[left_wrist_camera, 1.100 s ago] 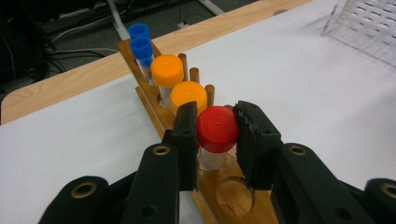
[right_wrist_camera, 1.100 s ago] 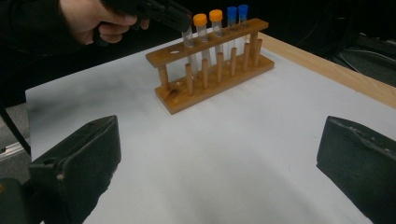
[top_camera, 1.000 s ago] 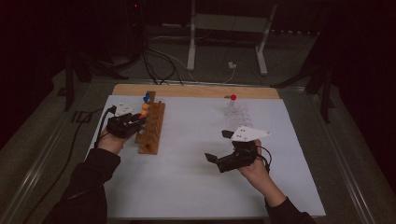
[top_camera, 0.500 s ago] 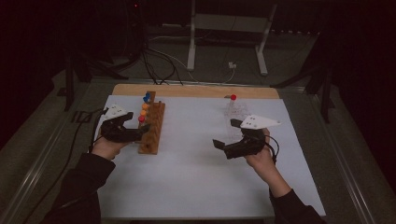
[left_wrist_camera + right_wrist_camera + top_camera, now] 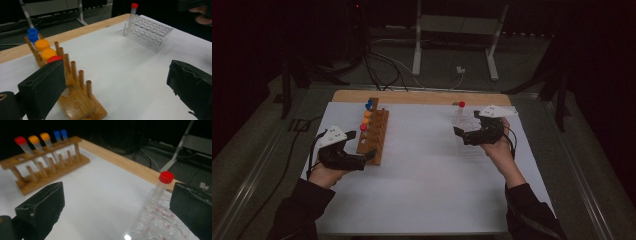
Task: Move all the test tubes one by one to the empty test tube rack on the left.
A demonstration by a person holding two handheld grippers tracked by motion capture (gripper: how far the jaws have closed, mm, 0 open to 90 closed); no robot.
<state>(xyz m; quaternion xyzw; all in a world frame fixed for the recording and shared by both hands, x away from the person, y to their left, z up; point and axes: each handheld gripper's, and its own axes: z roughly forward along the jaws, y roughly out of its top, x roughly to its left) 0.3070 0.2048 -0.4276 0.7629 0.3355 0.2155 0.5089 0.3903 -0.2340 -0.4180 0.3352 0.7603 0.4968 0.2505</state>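
Left hand-held gripper point(image 5: 371, 156) open and empty, jaws just spread beside the near end of the wooden rack point(image 5: 373, 136) holding capped tubes; right hand-held gripper point(image 5: 458, 132) open near the red-capped tube point(image 5: 460, 111) in the clear rack point(image 5: 147, 31) far right—approach level, centre jaws on tube below cap.

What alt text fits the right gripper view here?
Between the open right gripper, a red-capped tube stands in a clear plastic rack on a white sheet. Farther left, a wooden rack holds red, orange and blue-capped tubes.
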